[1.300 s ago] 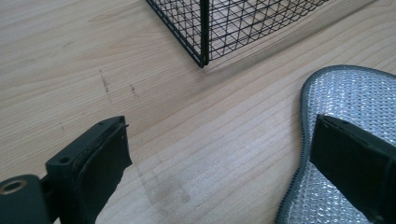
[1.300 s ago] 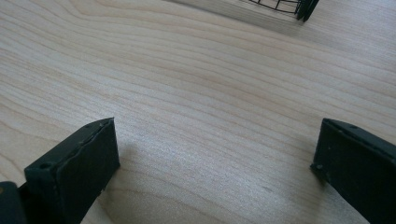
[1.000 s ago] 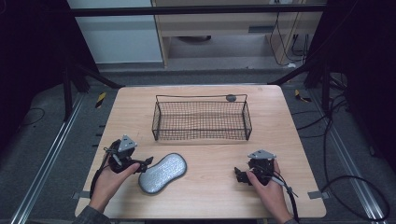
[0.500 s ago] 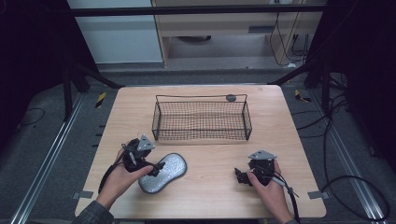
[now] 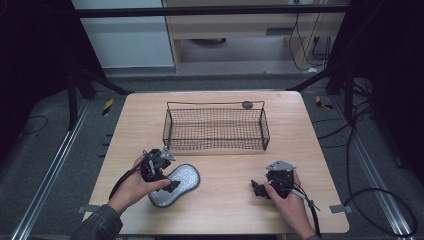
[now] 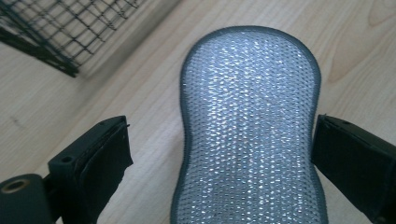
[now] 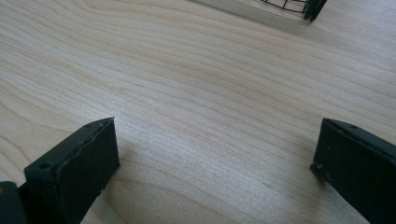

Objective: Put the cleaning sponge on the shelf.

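A silver, peanut-shaped scrub pad (image 5: 176, 184) (image 6: 250, 126) lies flat on the wooden table (image 5: 220, 210) at the front left. My left gripper (image 5: 165, 176) (image 6: 222, 163) hovers open right over its near half, one jaw on either side of the pad's narrow waist, neither pressing on it. At the front right, my right gripper (image 5: 260, 189) (image 7: 217, 172) rests open near the table top with only bare wood between its jaws. A black wire basket (image 5: 216, 129) stands at the table's middle back.
A small dark round object (image 5: 247, 105) sits at the basket's far right rim. The basket's corner (image 6: 42, 37) lies just ahead-left of the left gripper, and another corner (image 7: 308, 9) far ahead of the right one. Cables trail off the front edge.
My left gripper has travelled right from the table's left side onto the scrub pad, which now lies between its open jaws. The right gripper has stayed put.
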A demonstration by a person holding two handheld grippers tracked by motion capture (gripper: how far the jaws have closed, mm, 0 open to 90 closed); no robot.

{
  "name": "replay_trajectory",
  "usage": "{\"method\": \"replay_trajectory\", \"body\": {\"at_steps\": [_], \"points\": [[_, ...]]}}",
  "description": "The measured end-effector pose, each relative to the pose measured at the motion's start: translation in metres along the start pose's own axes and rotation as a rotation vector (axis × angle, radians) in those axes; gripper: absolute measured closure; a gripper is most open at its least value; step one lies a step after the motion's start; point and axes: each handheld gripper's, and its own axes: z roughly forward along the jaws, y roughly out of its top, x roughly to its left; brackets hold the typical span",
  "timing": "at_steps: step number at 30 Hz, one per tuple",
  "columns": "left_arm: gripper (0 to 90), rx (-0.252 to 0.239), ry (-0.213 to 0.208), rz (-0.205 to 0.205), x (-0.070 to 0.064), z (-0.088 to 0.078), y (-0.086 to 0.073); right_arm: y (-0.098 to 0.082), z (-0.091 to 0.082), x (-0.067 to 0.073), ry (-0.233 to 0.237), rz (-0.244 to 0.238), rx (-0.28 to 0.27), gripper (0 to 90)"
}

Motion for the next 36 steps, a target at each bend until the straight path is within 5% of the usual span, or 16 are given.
{"method": "replay_trajectory", "body": {"at_steps": [11,19,36], "points": [[4.1,0.01,-0.001,0.032,-0.007,0.012,-0.002,0.0,-0.001,0.0,0.007,0.0,0.007,0.4],[3.8,0.054,-0.012,-0.009,-0.009,0.025,-0.009,0.0,-0.001,0.0,0.008,-0.003,0.008,0.3],[3.7,0.025,-0.027,-0.02,-0.014,0.026,-0.009,0.0,-0.001,0.0,0.009,-0.004,0.009,0.4]]}}
